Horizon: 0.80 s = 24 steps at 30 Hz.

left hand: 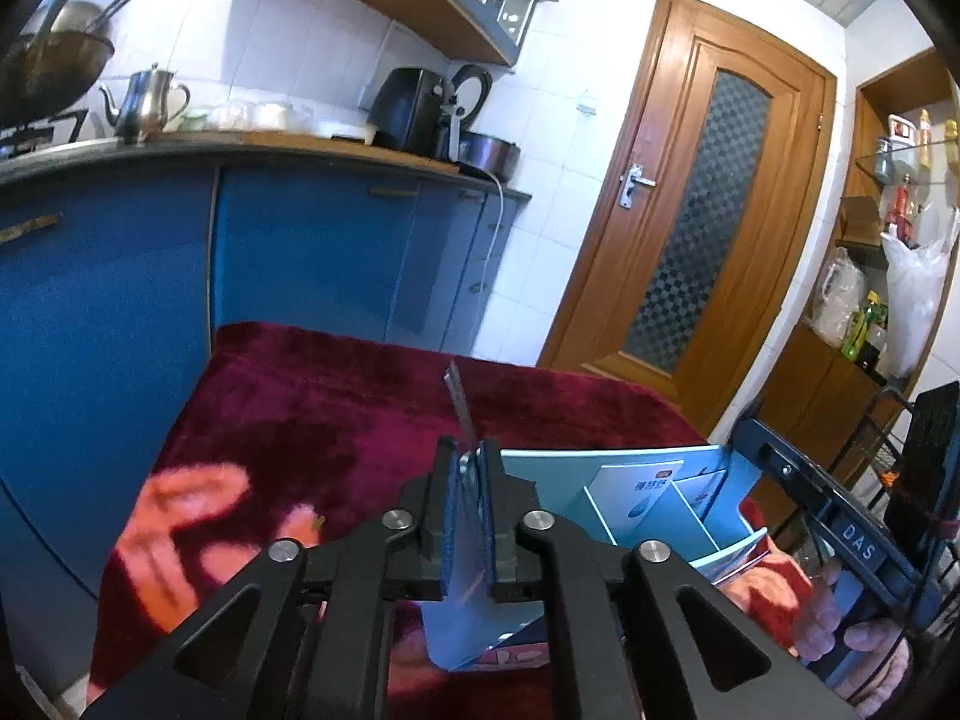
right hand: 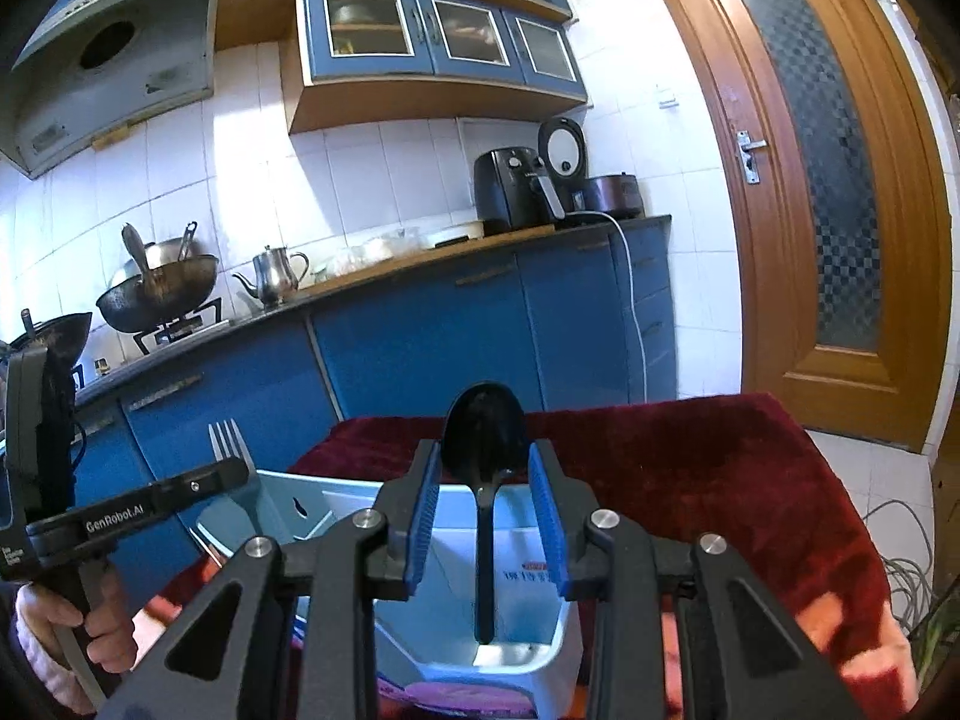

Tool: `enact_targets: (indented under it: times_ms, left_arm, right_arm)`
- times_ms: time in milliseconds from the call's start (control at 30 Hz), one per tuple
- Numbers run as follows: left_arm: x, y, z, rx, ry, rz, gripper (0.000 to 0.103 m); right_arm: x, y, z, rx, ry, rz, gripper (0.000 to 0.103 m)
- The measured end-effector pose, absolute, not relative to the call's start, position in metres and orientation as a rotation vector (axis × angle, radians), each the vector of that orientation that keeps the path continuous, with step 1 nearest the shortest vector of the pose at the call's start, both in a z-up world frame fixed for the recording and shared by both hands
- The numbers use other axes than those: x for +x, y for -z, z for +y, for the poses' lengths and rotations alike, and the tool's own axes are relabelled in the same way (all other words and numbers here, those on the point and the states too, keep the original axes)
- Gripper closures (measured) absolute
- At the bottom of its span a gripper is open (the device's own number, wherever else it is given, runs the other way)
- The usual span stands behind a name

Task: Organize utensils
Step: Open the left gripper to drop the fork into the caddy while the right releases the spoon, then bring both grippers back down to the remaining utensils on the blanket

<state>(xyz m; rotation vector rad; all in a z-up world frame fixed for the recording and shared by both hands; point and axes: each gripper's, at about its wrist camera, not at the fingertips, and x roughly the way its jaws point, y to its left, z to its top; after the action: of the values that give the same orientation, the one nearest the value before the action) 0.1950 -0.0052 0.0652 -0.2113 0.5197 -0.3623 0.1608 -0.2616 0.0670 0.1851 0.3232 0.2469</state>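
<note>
Plainly, left gripper (left hand: 471,501) clamps a steel fork (right hand: 231,450); right gripper (right hand: 486,516) gapes around a black spoon (right hand: 483,450).

Shiny metal fork (right hand: 231,450), glossy black plastic spoon (right hand: 485,438), plush crimson cloth (left hand: 336,420) (velvety), pale-blue cardboard organizer (right hand: 516,546).

Spoon (right hand: 483,480) standing in organizer box (right hand: 516,654), fork (right hand: 231,450) left, box on cloth-covered table (right hand: 690,456)
</note>
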Motion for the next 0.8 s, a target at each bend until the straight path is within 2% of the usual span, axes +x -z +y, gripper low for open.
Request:
enact_targets:
  times_ms: [33,100,167,500,800]
  left_arm:
    - [0.195,-0.065,-0.005,-0.212,0.366,0.526,0.087]
    - [0.193,-0.068,-0.006,-0.208,0.37,0.524,0.071]
    - [0.188,-0.071,-0.006,-0.199,0.375,0.51,0.063]
    - [0.157,-0.088,-0.001,-0.165,0.386,0.54,0.061]
    - [0.111,-0.08,0.004,-0.115,0.391,0.614,0.059]
  right_arm:
    - [0.16,-0.067,-0.262,0.187,-0.248,0.326,0.058]
    - [0.156,-0.069,-0.263,0.196,-0.249,0.319,0.05]
    - [0.151,-0.072,-0.264,0.202,-0.253,0.312,0.05]
    - [0.113,-0.09,-0.268,0.194,-0.247,0.302,0.048]
    - [0.063,-0.096,-0.267,0.193,-0.244,0.355,0.048]
